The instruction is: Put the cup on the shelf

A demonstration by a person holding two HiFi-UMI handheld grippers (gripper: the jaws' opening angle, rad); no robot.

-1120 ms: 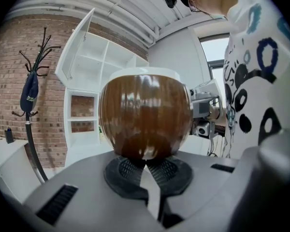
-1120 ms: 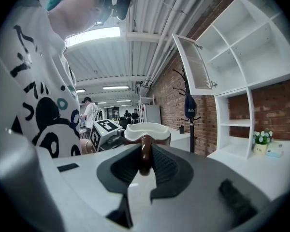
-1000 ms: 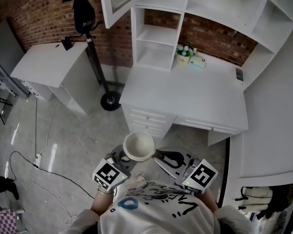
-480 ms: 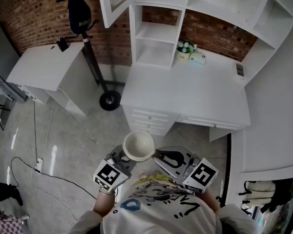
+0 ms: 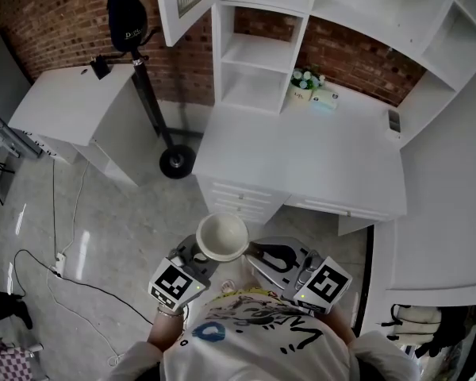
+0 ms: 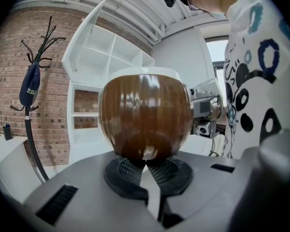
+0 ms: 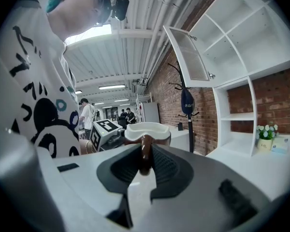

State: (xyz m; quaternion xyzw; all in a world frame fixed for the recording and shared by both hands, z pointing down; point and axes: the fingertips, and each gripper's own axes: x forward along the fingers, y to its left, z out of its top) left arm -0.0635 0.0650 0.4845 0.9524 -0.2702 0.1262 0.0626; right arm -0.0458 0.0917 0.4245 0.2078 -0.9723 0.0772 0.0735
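Unmoved, one cup (image 5: pixel 223 236): right fingers (image 7: pixel 168 170) clamp its handle (image 7: pixel 144 154), left fingers (image 6: pixel 123 173) shut beneath.

Upright cup (image 5: pixel 223 236), glossy brown outside, white inside, foot nipped in the left tongs (image 5: pixel 200 252), handle in the right tongs (image 5: pixel 258 252); white open shelf (image 5: pixel 252 55) well apart, ahead

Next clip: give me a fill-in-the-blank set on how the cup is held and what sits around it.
The right gripper is shut on the ___ of the cup.
The cup's outside is glossy ___, and its inside is white.
The flower pot stands on the white ___, beside the open shelves.
Missing words: handle; brown; desk.
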